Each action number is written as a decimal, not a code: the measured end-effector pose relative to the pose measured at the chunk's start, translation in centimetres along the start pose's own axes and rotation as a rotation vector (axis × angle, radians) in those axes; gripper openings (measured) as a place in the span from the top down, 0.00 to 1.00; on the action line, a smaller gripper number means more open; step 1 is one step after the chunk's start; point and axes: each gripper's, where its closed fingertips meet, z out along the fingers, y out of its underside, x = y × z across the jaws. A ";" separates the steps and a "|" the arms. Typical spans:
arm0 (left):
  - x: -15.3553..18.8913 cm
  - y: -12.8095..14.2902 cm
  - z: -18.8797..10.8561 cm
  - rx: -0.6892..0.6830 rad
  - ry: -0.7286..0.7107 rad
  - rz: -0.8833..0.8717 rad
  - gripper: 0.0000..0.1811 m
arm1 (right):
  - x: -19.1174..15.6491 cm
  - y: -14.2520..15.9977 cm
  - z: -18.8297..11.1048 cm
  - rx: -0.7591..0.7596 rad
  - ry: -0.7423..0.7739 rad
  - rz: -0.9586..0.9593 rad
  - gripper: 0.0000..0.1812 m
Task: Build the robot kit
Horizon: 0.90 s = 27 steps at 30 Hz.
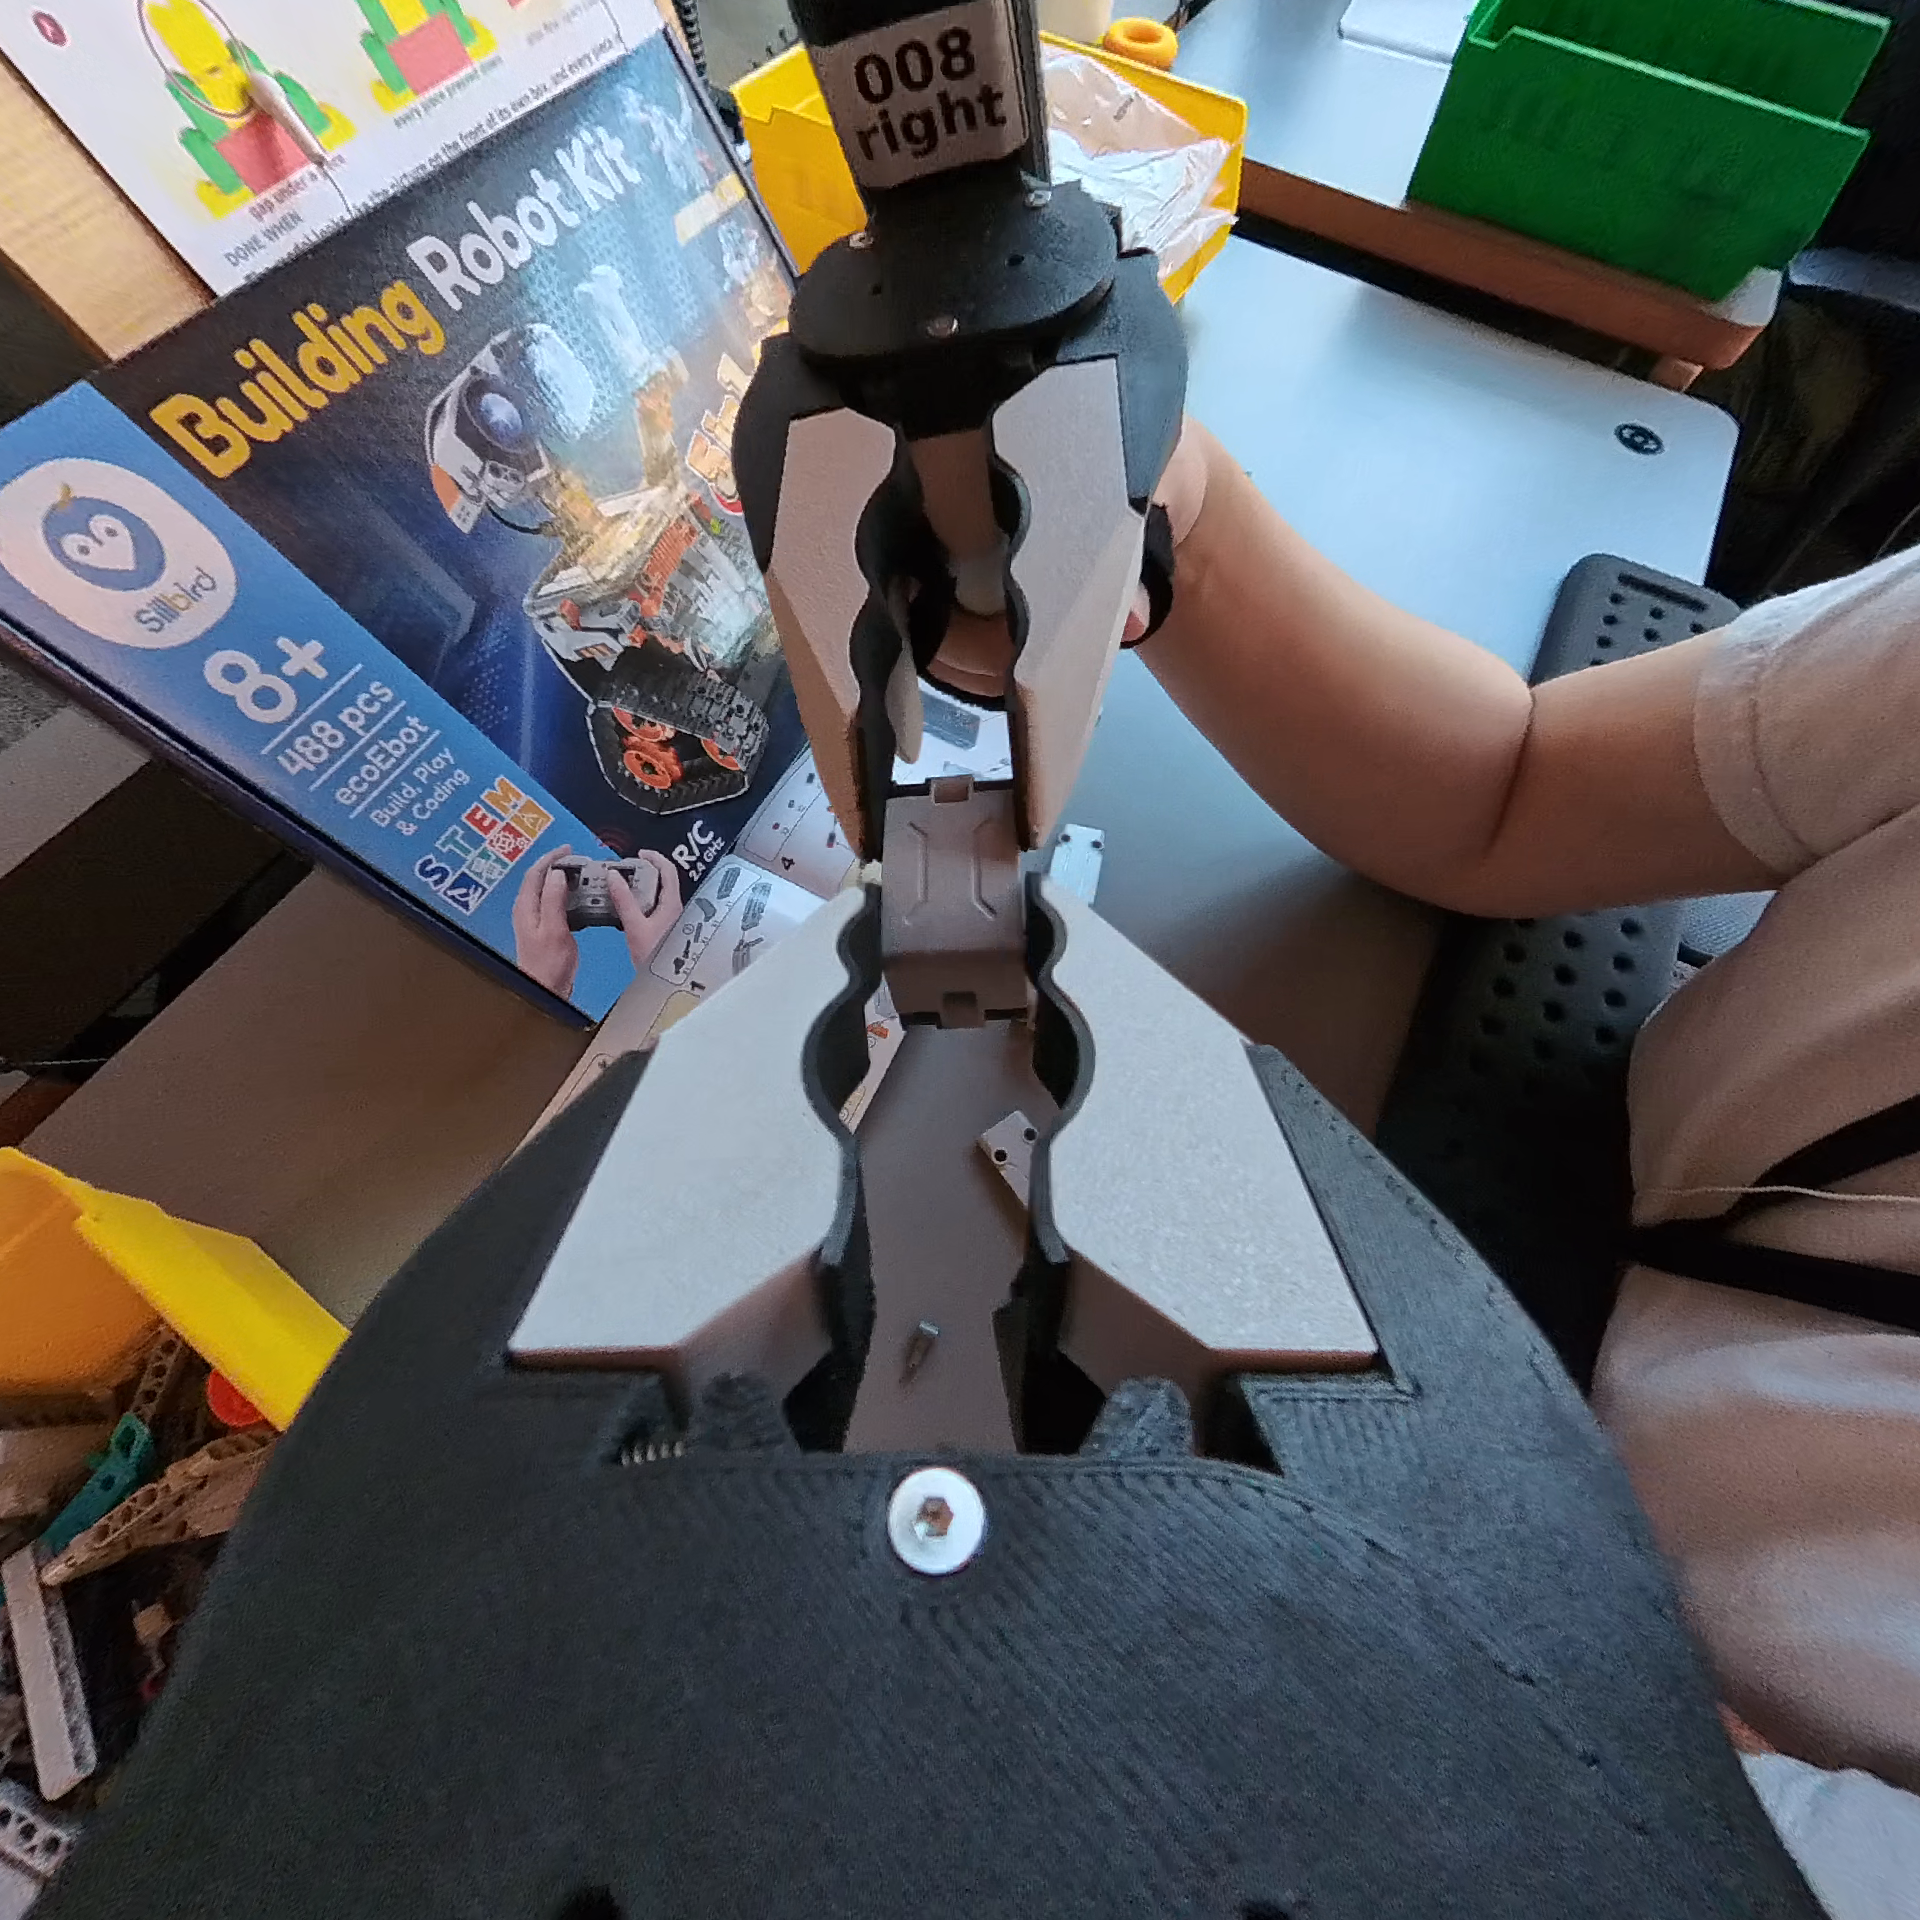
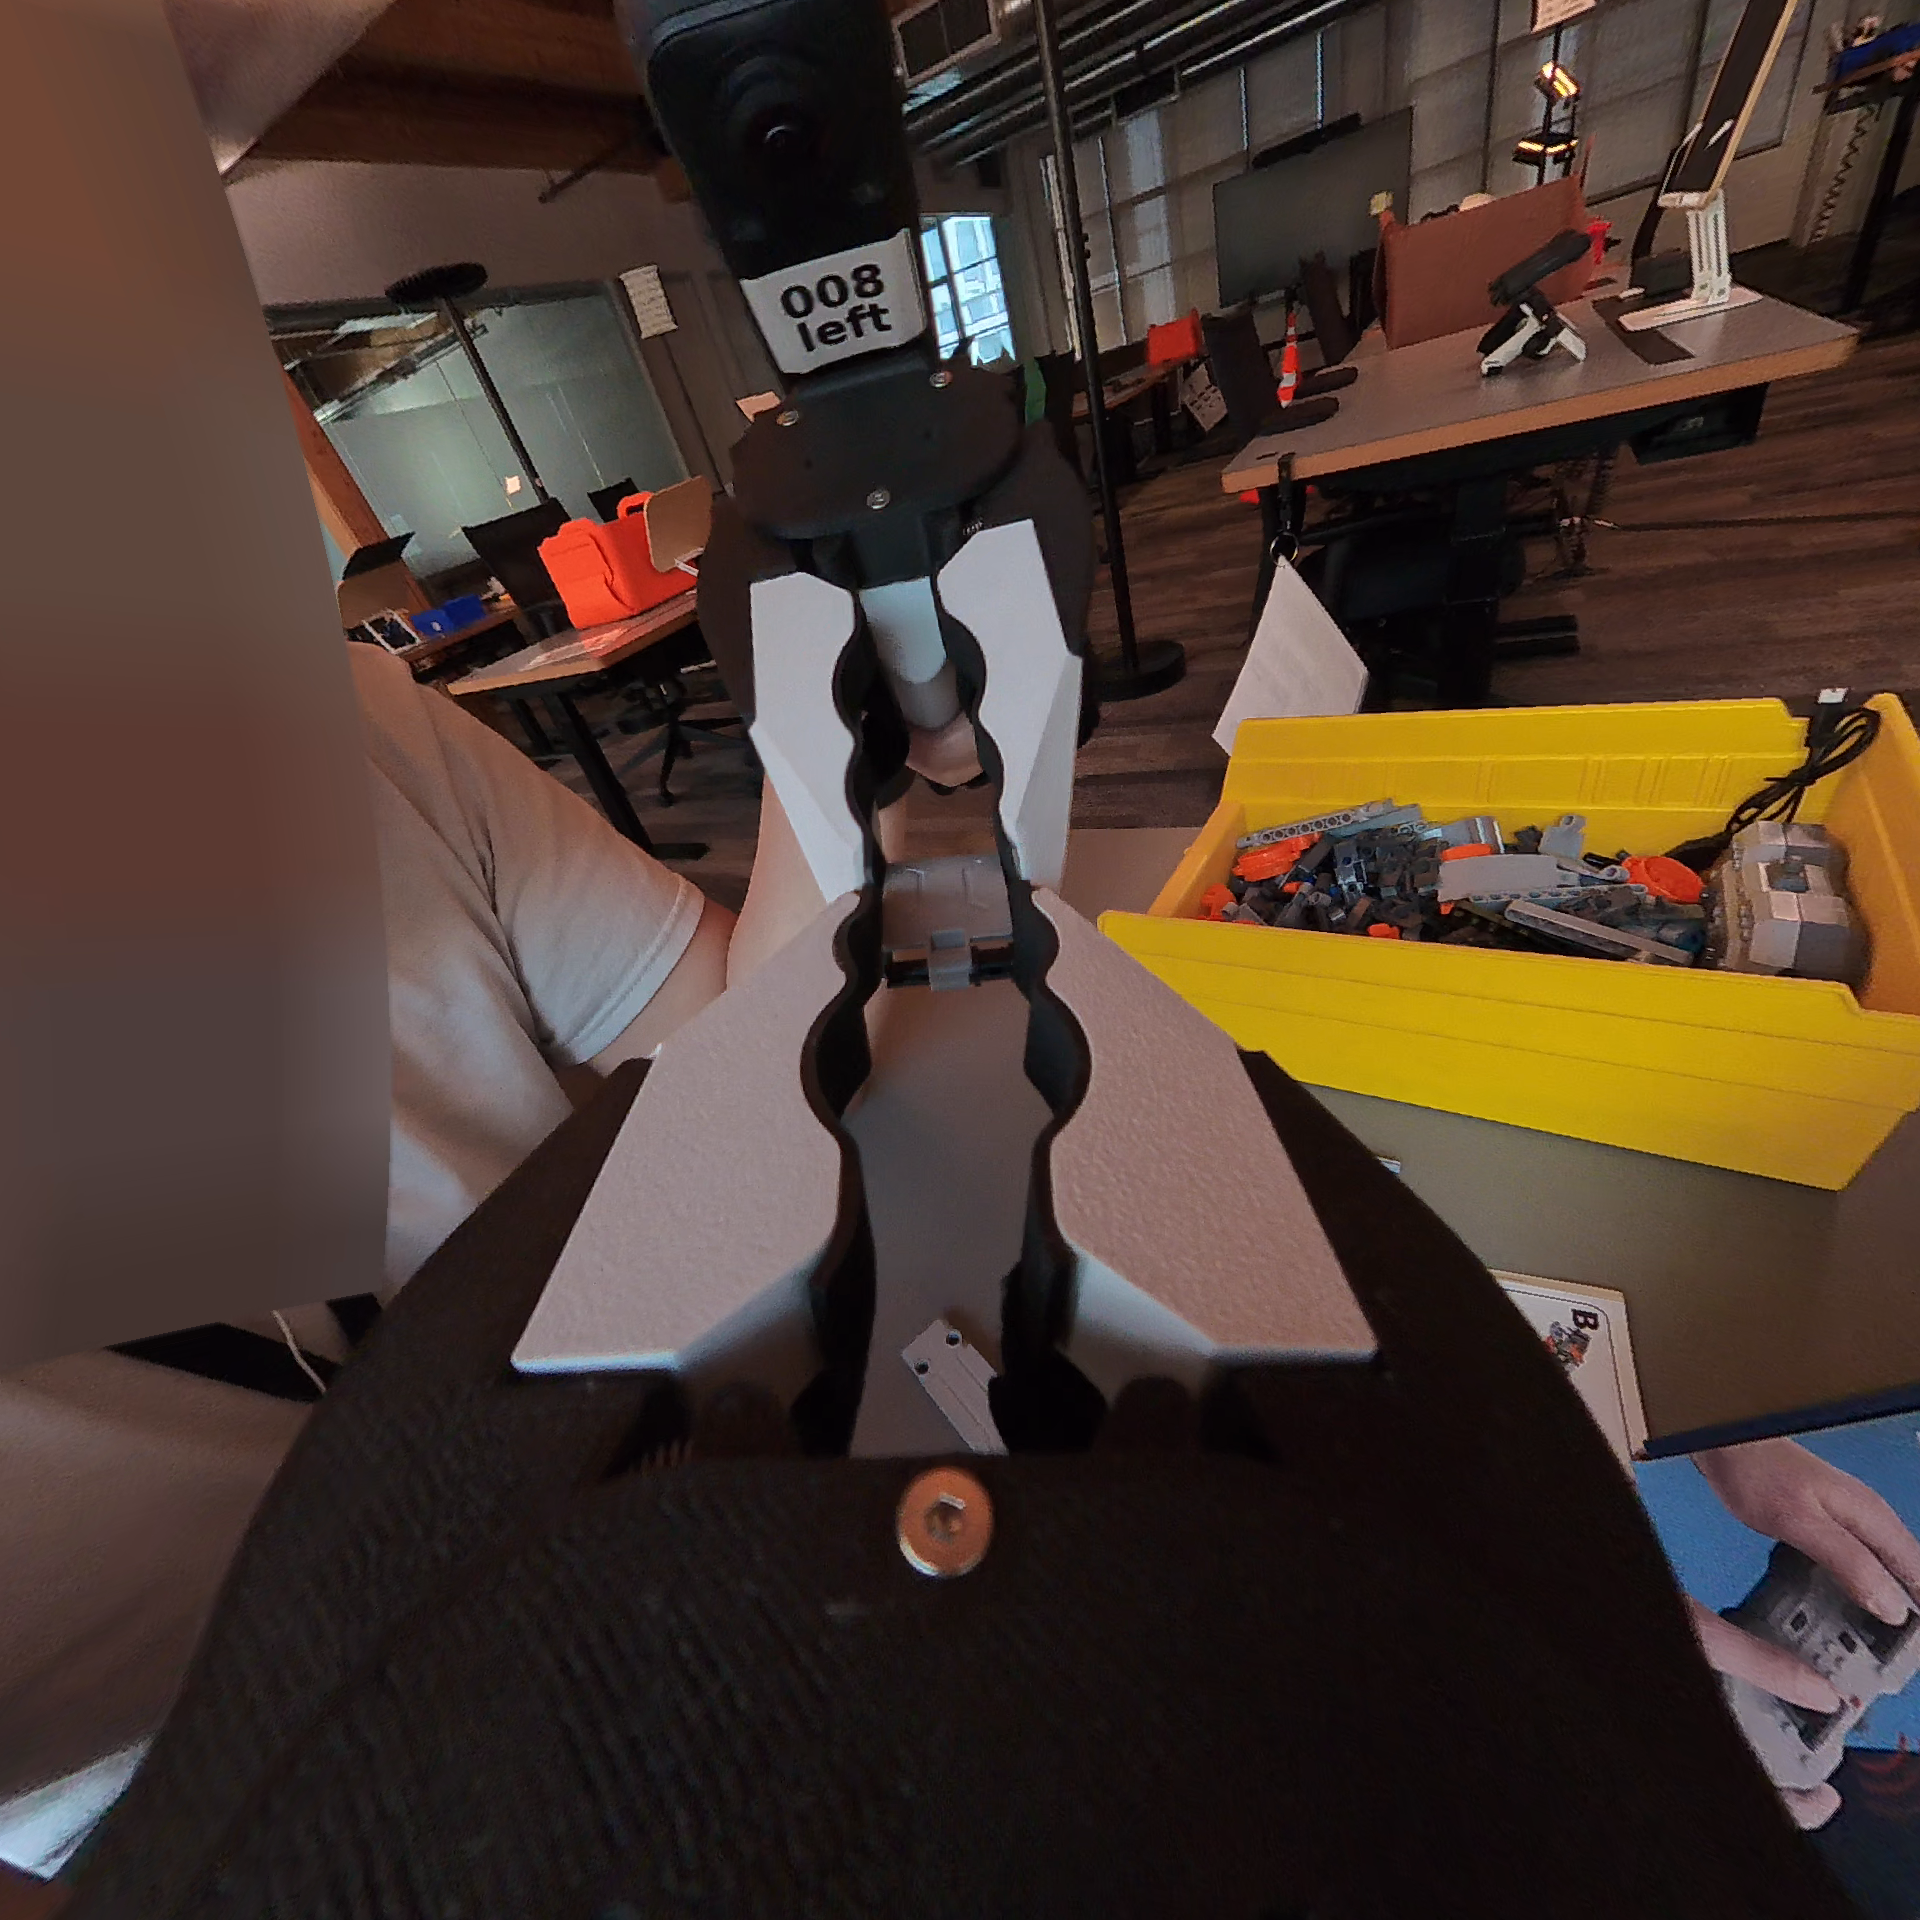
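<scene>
Grey plastic panel piece [image 1: 948, 902] sits in mid-air above the table [image 1: 1382, 488], held between both tools, which face each other tip to tip. It looks like a small moulded toy-kit part: light, rigid, smooth-faced, with a small clip tab on each end. Probably a bit slippery on the flat faces, so the side edges look like the sensible place to pinch; thin tabs could snap if squeezed.

Left to right in the left wrist view: a yellow bin [image 1: 197, 1288] of loose parts at lower left, the kit box [image 1: 343, 582] leaning behind, instruction sheets [image 1: 748, 914] flat under the tools, then the person's forearm [image 1: 1340, 748].

Left gripper [image 1: 951, 935]: jaws narrowed, clamped on the near end of the panel by its side edges. Right gripper [image 1: 940, 831] comes down from above; its tips pinch the far end of the same piece.

Right wrist view agrees: right gripper [image 2: 940, 935] closed on the panel [image 2: 940, 909], left gripper [image 2: 940, 862] opposite, yellow bin [image 2: 1455, 1039] to the right. One loose grey part [image 2: 951, 1382] lies on the table below.
</scene>
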 end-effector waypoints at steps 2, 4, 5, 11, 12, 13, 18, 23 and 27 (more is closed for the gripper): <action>-0.2 0.1 0.0 -0.006 -0.004 -0.004 0.86 | 0.2 0.0 0.0 0.006 0.003 0.002 0.87; -0.3 -0.2 -0.1 0.014 0.007 -0.017 0.86 | 0.2 -0.3 0.0 0.033 -0.004 -0.001 0.87; -0.3 -0.3 -0.2 0.023 0.012 -0.022 0.86 | 0.2 -0.6 0.0 0.050 -0.010 -0.005 0.87; -0.6 -0.2 -0.8 0.020 -0.018 -0.003 0.86 | 0.0 -1.7 -0.7 0.132 0.007 -0.101 0.79; -0.7 -0.3 -1.0 0.027 -0.020 -0.009 0.86 | 0.0 -1.9 -1.0 0.141 0.013 -0.118 0.79; -0.8 -0.2 -1.3 0.032 -0.028 -0.016 0.86 | -0.1 -2.0 -1.2 0.146 0.014 -0.135 0.80; -2.2 -0.3 -3.8 0.089 -0.119 -0.054 0.86 | 1.0 0.8 -0.7 -0.006 0.087 -0.219 0.80; -2.7 -1.0 -6.3 0.177 -0.189 -0.072 0.86 | 3.8 8.0 2.4 -0.376 0.155 -0.221 0.83; -2.8 -1.5 -8.0 0.242 -0.229 -0.075 0.86 | 5.8 13.2 5.5 -0.614 0.190 -0.093 0.92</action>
